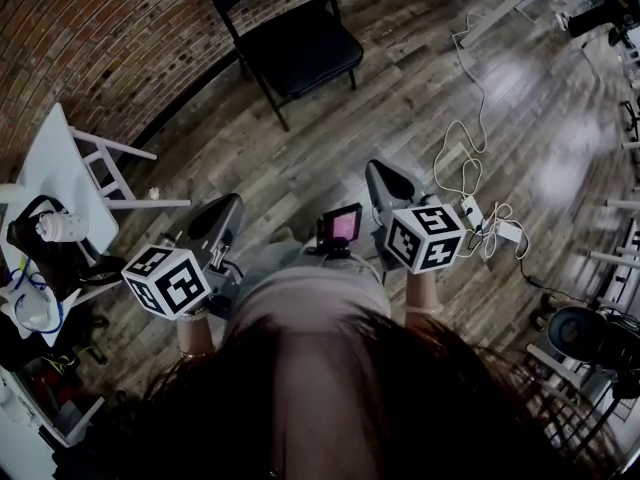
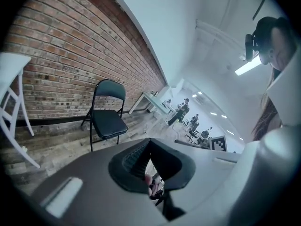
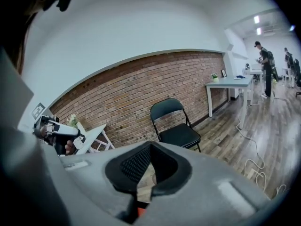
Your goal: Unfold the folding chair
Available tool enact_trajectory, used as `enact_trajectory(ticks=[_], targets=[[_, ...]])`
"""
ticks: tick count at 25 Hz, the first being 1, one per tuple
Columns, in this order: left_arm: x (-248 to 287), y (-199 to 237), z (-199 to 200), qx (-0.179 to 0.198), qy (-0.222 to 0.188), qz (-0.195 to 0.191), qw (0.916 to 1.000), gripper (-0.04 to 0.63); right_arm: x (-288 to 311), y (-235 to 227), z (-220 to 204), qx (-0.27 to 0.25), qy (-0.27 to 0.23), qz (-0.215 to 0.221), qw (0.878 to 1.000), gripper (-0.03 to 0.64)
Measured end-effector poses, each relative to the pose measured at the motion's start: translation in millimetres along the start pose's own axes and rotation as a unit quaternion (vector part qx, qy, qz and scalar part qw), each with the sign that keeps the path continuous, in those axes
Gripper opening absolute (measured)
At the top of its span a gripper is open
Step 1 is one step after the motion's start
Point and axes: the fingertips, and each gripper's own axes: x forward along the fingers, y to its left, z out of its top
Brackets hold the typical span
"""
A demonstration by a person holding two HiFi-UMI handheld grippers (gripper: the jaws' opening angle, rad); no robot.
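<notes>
Black steel tube and a dark padded seat were seen in the folding chair (image 1: 290,43), which stood on the wooden floor (image 1: 400,98) just in front of the brick wall (image 1: 100,28). It was already opened out: the seat lay level, the backrest was upright and all the legs visible were planted. The chair was well apart from both grippers, with bare boards between.

The left gripper (image 2: 149,145) was held with its jaws pressed together, and nothing was pinched between them. The right gripper (image 3: 150,147) was likewise closed on nothing. Both were carried near the body and aimed loosely toward the chair, which showed beyond the jaws in each gripper view. A white table (image 1: 50,168) stood to the left and loose cables (image 1: 465,168) lay on the floor to the right.

The unfolding itself was judged to be done, since no part of the chair appeared folded. No step seemed to be in hand. If a last check of the seat were wanted, the floor would have to be crossed and the jaws parted first; otherwise, nothing further seemed to be called for.
</notes>
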Motion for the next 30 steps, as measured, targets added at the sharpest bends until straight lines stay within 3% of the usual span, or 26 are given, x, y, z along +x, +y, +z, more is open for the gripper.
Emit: enact_trajectory(ticks=[14,30], targets=[[1.4,-2.1,4.4,0.032,-0.006,0.012,0.9994,-0.003,3.3,5.4,11.0,-0.016,-0.003,0.014,1.000,-0.006],[13.8,-13.4,-5.4,0.008,0.005,-0.019,0.9998,-0.003,7.2,-9.0,7.1,-0.015,0.005,0.010,1.000,-0.006]])
